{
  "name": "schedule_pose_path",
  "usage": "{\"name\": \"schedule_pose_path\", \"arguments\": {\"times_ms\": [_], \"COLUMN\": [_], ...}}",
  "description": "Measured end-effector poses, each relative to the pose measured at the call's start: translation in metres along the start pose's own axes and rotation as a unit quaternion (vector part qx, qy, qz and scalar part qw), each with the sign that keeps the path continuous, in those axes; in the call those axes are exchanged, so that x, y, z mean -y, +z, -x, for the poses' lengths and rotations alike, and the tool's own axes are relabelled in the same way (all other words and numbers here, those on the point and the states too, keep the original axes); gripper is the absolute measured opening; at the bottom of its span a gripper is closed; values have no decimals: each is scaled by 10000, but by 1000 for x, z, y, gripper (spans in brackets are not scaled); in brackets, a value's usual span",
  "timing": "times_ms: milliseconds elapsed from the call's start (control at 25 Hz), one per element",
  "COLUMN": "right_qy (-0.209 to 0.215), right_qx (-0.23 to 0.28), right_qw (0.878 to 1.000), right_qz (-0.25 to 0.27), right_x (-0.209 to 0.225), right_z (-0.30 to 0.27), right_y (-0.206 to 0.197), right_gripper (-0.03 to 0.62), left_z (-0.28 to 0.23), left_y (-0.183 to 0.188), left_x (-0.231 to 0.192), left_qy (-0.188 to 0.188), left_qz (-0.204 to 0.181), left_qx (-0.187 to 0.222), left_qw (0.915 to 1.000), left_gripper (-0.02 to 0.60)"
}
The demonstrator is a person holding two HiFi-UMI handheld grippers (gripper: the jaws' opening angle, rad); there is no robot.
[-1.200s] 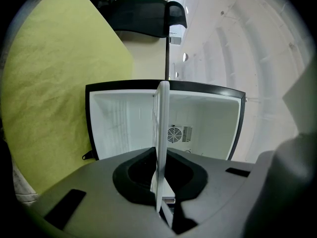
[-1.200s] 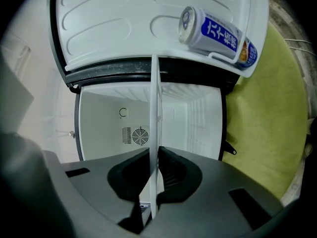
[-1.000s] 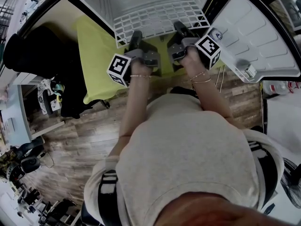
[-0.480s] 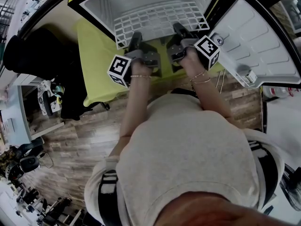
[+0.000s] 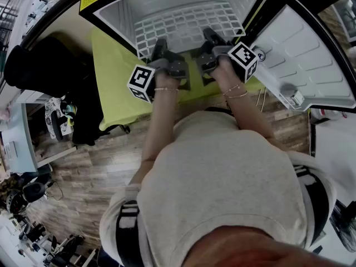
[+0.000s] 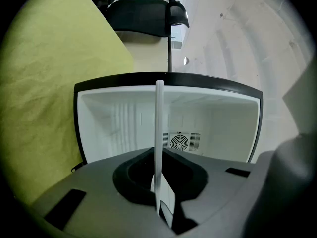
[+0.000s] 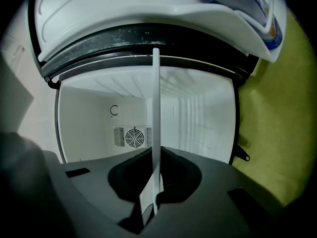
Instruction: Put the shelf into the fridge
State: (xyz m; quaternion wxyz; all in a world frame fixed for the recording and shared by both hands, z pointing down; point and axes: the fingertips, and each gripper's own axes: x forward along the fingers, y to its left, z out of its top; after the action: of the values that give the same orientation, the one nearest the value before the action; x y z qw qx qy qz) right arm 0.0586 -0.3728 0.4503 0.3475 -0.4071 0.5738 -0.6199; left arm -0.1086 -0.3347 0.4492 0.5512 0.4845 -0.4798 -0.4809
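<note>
Head view: person stands at an open fridge that sits on a yellow cloth, door swung out to the right. White wire shelf lies flat, most of it inside the cavity, near edge at the fridge mouth. Left gripper and right gripper are side by side on that near edge, left one toward the left half, right one toward the right half. Wood floor below. Left gripper view: shelf shows edge-on as a thin white bar running away from the camera into the fridge. Left gripper jaws are pinched on the shelf's near edge. Round fan vent on the back wall, cloth at left, black chair beyond. Right gripper view: same edge-on shelf, right gripper jaws clamped on its near edge, the bar reaching into the white cavity. Fan vent sits left of the shelf line, door fills the top, cloth at right.
</note>
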Motion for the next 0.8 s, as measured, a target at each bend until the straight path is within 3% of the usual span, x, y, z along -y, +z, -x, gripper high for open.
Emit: {"name": "schedule_pose_path", "arguments": {"times_ms": [800], "right_qy": [40], "right_qx": [-188], "right_qw": [9998], "right_qz": [-44], "right_x": [1], "right_z": [-10], "right_y": [2], "right_gripper": [28], "left_z": [-11], "left_y": [4], "left_x": [-2], "left_qy": [24], "left_qz": [-185], "left_qx": [29], "left_qw": [9998], "left_gripper": [30]}}
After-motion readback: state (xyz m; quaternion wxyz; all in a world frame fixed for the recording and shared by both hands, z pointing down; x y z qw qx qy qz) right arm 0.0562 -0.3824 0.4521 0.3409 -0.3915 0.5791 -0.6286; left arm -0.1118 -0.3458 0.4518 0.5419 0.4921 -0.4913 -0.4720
